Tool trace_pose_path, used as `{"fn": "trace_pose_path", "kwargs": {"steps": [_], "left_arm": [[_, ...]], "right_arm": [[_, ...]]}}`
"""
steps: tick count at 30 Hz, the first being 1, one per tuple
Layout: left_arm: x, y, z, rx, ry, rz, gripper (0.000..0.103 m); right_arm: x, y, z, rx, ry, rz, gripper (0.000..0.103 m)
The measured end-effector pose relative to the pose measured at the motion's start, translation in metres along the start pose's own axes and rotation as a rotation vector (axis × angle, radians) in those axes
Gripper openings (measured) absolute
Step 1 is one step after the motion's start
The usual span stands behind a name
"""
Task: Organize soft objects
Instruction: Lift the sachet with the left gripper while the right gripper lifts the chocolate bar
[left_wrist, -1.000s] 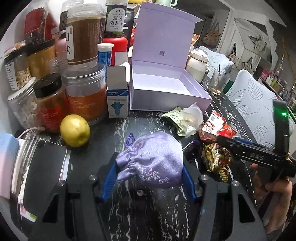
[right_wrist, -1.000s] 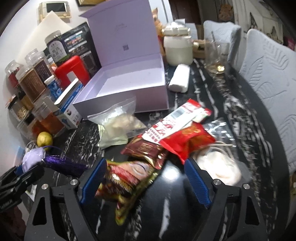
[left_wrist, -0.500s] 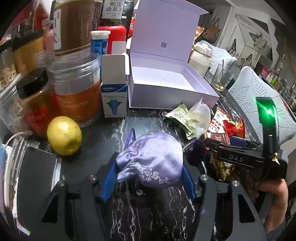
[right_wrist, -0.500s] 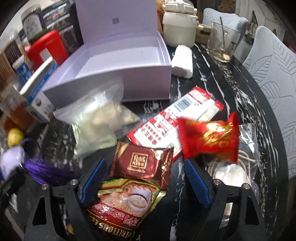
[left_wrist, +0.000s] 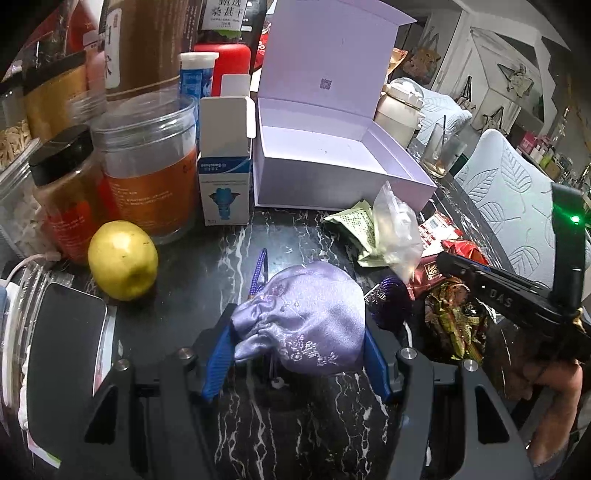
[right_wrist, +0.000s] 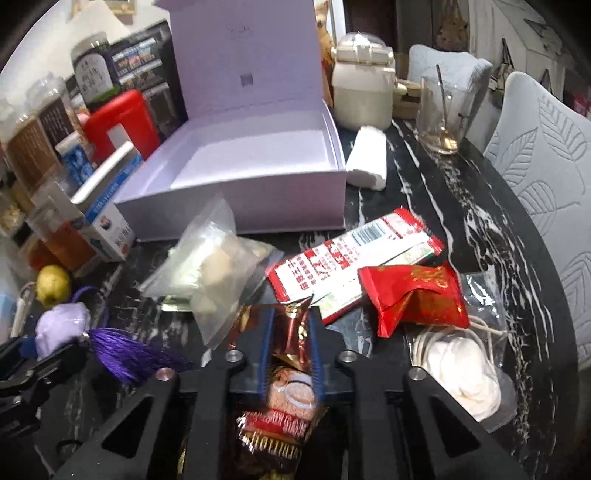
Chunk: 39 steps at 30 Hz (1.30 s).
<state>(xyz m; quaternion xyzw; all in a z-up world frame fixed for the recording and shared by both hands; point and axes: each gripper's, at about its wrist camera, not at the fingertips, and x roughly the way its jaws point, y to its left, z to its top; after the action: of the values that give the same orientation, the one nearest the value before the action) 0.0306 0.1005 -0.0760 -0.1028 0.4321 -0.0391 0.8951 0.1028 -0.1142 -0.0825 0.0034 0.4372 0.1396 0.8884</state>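
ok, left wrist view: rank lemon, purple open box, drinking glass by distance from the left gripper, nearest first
1. lemon: closest, just ahead on the left of the left gripper, which grips the lilac satin pouch.
2. purple open box: further back, ahead near centre, behind the snack packets.
3. drinking glass: farthest, back right, beyond the box's right corner.

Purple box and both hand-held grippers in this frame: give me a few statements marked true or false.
1. The purple box is open with nothing in it. True.
2. The left hand-held gripper grips a lilac pouch. True.
3. The right hand-held gripper is wide open above the packets. False: it is shut on a brown snack packet.
4. The lemon lies inside the box. False: it sits on the table beside the jars.
5. The glass holds a spoon. True.
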Motion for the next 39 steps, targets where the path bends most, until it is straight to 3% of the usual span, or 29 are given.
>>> {"fn": "trace_pose_path", "kwargs": {"steps": [17,32,39], "left_arm": [[-0.055,-0.028,-0.016,0.036,-0.093,0.018,0.061],[-0.106,-0.06,-0.049,0.083,-0.162,0.025,0.061],[-0.124,-0.066,-0.046,0.1,-0.193,0.051,0.061]], "right_arm": [[-0.082,-0.008,-0.014,0.027,-0.173,0.093,0.01],[-0.147,-0.012,-0.068,0.01,-0.232,0.132,0.01],[-0.17,-0.01,-0.08,-0.005,-0.242,0.156,0.01]]}}
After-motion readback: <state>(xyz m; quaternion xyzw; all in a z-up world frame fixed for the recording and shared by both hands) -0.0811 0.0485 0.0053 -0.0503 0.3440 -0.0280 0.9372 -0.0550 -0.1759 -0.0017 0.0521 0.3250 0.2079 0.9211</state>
